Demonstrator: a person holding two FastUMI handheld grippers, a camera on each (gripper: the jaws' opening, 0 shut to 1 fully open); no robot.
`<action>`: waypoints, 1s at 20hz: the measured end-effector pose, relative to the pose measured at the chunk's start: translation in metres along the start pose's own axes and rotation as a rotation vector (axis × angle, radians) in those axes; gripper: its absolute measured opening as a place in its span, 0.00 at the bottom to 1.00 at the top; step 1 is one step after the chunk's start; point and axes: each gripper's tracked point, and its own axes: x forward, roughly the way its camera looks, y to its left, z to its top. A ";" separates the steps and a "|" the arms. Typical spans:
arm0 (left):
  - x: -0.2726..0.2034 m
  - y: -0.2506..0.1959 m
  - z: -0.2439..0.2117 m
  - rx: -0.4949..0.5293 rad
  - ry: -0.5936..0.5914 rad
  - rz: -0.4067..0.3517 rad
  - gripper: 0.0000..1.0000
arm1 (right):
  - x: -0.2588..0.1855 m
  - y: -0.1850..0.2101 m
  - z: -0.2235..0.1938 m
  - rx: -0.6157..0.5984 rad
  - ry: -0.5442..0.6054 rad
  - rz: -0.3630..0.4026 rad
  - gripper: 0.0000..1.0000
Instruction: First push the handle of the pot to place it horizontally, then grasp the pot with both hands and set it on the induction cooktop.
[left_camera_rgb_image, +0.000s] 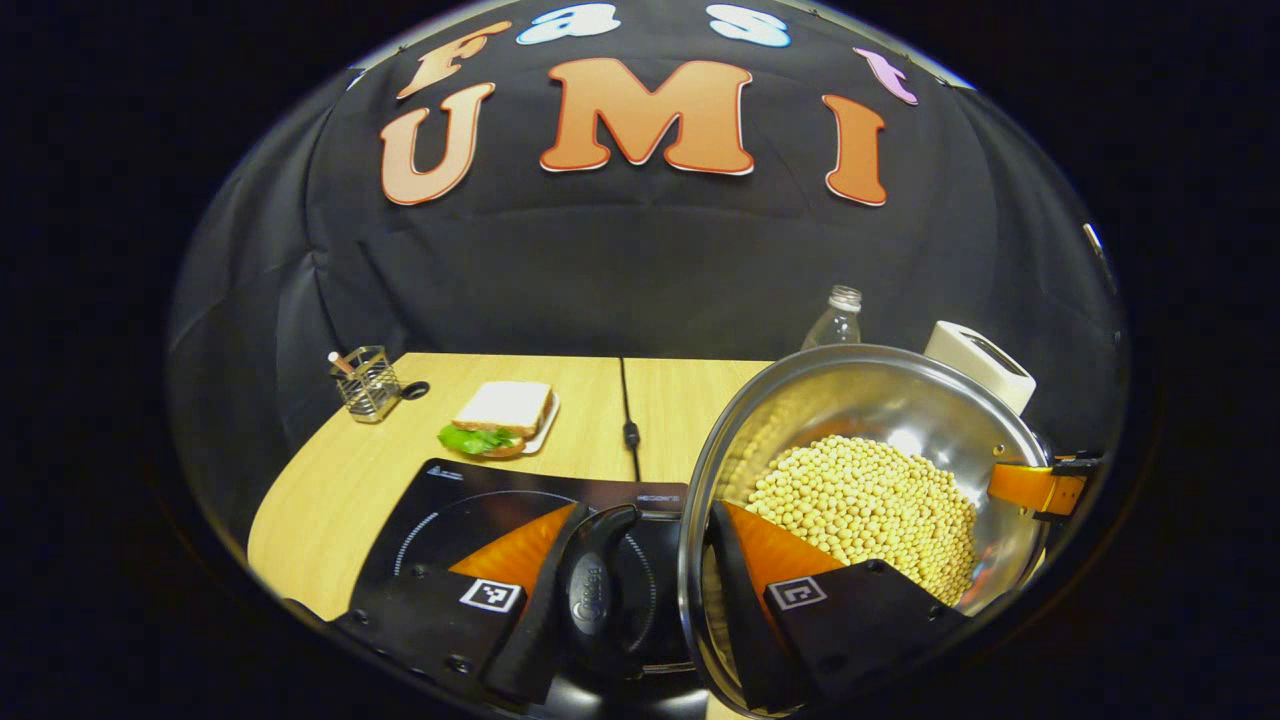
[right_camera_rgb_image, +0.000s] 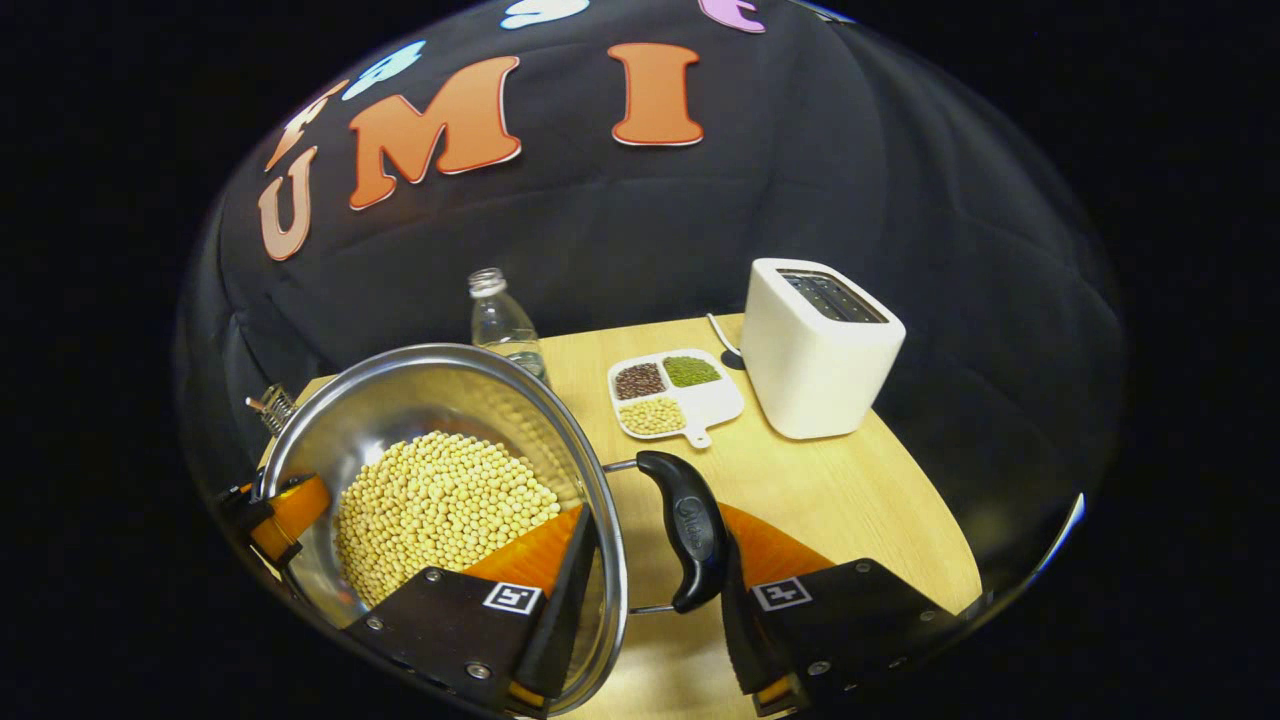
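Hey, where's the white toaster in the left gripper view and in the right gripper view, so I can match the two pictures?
Left gripper view: the white toaster peeks out at the right, behind the pot's rim, partly hidden.
Right gripper view: the toaster stands in full at upper right on the table, beside the divided dish of beans.
Shared landmark: the clear plastic bottle behind the steel pot of soybeans.

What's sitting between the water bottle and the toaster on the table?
In the right gripper view, a divided tray of beans lies between the bottle and the toaster.
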 end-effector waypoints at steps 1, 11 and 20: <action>-0.005 0.009 0.003 -0.003 -0.007 0.009 0.72 | 0.001 0.000 0.001 -0.006 -0.001 0.009 0.62; -0.041 0.119 0.020 -0.051 -0.031 0.106 0.75 | 0.022 0.009 0.002 -0.083 -0.021 0.100 0.62; -0.054 0.196 0.027 -0.071 -0.024 0.162 0.75 | 0.037 0.018 -0.006 -0.115 -0.016 0.151 0.58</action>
